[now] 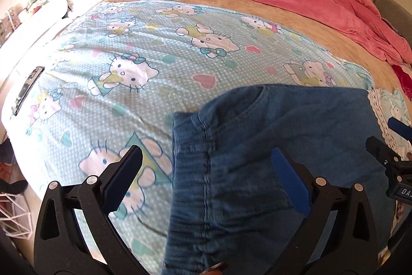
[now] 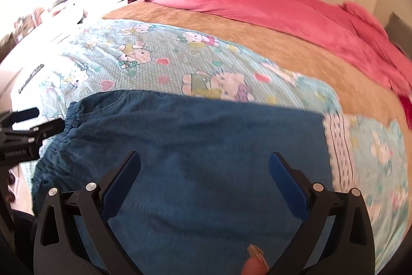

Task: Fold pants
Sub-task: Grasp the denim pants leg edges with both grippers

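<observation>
A: The left hand-held gripper (image 1: 206, 177) is spread wide, holding nothing, in the lower middle of the left wrist view. The pants (image 1: 270, 146) lie on the cartoon-print sheet (image 1: 154, 43) at lower right of the frame, their gathered waistband between its fingers.

B: And the right wrist view?

A: The right hand-held gripper (image 2: 204, 179) is also wide and empty over the pants, which fill the lower centre.

B: So the step?

A: Probably between grasps, early in the fold. Next calls for closing on an edge. The legs are cut off below; blur hides the layering.
</observation>
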`<action>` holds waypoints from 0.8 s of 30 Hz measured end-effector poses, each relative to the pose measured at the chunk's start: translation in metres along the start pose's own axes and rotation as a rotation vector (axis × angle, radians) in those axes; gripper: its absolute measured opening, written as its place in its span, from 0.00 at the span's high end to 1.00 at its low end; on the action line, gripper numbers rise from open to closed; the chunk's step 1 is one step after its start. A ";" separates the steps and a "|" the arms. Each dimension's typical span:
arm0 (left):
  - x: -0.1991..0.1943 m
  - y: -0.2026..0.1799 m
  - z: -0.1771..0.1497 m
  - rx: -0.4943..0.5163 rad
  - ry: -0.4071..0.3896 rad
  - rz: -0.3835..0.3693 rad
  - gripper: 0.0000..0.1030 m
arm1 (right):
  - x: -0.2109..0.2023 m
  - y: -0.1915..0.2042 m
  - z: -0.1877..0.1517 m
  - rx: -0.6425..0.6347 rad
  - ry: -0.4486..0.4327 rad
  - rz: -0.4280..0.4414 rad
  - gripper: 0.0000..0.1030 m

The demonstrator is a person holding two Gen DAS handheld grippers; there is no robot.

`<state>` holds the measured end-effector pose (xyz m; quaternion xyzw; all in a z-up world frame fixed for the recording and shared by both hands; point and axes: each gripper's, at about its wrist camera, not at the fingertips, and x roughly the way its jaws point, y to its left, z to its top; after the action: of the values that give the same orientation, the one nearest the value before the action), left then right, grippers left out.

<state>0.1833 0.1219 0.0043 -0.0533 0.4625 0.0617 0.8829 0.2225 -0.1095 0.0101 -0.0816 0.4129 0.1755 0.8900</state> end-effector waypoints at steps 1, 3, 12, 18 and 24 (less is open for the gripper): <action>0.004 0.001 0.004 0.001 0.004 -0.002 0.09 | 0.005 -0.001 0.004 -0.004 0.010 0.012 0.04; 0.017 0.005 0.013 0.010 0.026 -0.003 0.09 | 0.018 -0.005 0.013 -0.003 0.042 0.036 0.04; 0.068 0.005 0.033 0.134 0.085 0.017 0.09 | 0.084 -0.023 0.047 -0.104 0.139 0.058 0.04; 0.092 0.012 0.032 0.127 0.116 -0.061 0.10 | 0.115 -0.018 0.063 -0.201 0.182 0.074 0.04; 0.081 0.002 0.035 0.194 0.057 -0.092 0.74 | 0.135 0.017 0.073 -0.355 0.227 0.144 0.04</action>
<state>0.2572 0.1342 -0.0424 0.0093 0.4882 -0.0255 0.8723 0.3482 -0.0394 -0.0453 -0.2264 0.4778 0.2983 0.7947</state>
